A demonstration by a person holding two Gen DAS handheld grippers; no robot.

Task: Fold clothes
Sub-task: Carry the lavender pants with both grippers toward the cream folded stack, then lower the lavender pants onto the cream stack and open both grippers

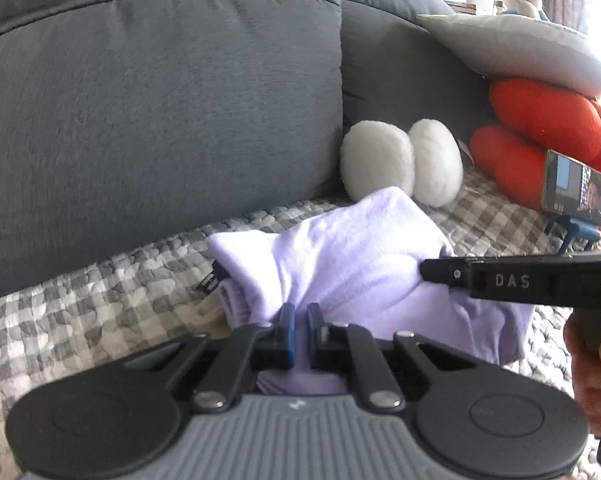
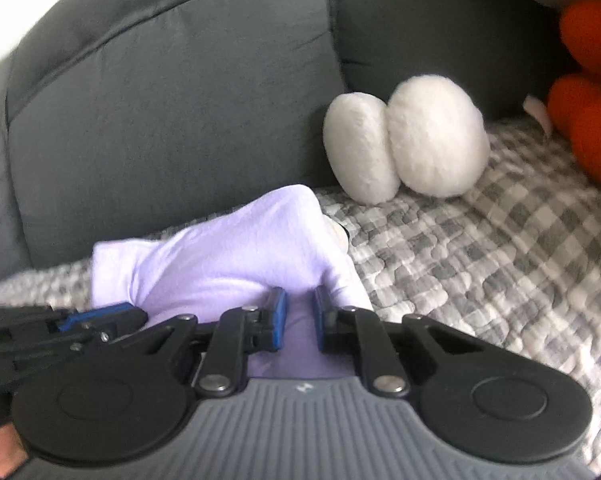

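A lavender garment (image 1: 340,248) lies bunched on the checked quilt (image 1: 80,300), its folds raised toward the sofa back. My left gripper (image 1: 301,318) is at the garment's near edge, its blue-padded fingers close together with a fold of cloth pinched between them. My right gripper (image 1: 424,271) comes in from the right, tip pressed into the cloth. In the right wrist view the garment (image 2: 220,252) bulges up ahead of the right gripper (image 2: 301,312), whose pads hold purple cloth between them. The left gripper (image 2: 140,316) shows at the left edge.
Grey sofa back cushions (image 1: 160,100) rise just behind the garment. Two white plush pads (image 1: 400,160) lean against them. Further right are an orange plush (image 1: 540,128), a pale pillow (image 1: 512,44) and a phone on a stand (image 1: 576,188). A hand (image 1: 588,368) holds the right gripper's handle.
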